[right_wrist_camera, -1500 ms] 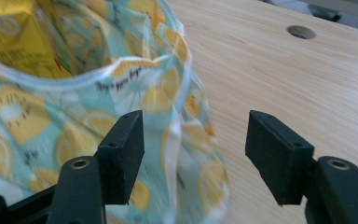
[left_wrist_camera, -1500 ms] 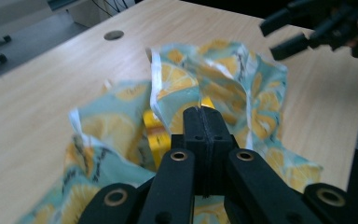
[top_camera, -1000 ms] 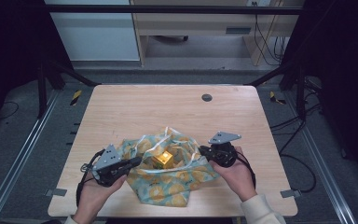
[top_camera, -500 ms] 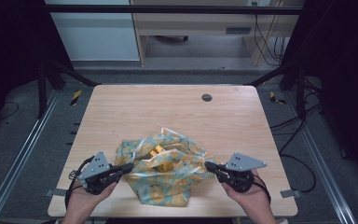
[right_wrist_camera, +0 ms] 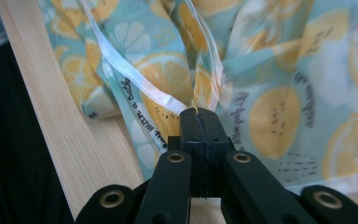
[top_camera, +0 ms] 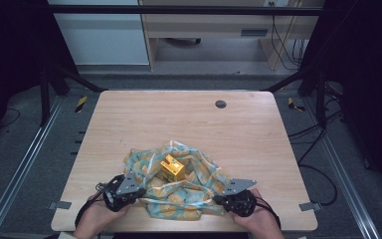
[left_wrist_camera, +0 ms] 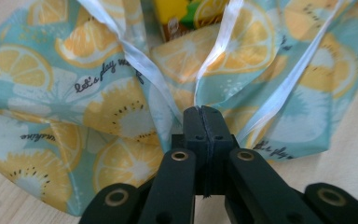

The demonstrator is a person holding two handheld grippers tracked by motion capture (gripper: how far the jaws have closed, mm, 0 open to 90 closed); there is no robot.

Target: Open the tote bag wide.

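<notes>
On the table's (top_camera: 129,114) near half lies a citrus-print bag (top_camera: 189,196), slumped flat and open, with a small yellow box (top_camera: 172,168) standing on the cloth near the bag's middle. Left of the box, the left gripper (top_camera: 138,191) rests low at the bag's left edge; in the left gripper view its jaws are pressed together on the bag's rim (left_wrist_camera: 216,56), where a white hem strip and the printed fabric run straight into the closed tips. Right of the box, the right gripper (top_camera: 219,199) sits at the bag's right edge, and the right gripper view shows its jaws likewise clamped tight, a fold of the hem (right_wrist_camera: 144,88) pinched between them. Both hands are down near the table's front edge, well apart, so the bag's mouth is drawn wide between them. As a judgement, the work of handling the bag around the box is midway: each side of the rim is gripped and the box sits inside the spread cloth, but the bag is not closed, lifted or drawn clear of the box. What is left looks like raising or pulling both edges together. The box lies between the two grippers, a little farther from the person than either, touching neither.
</notes>
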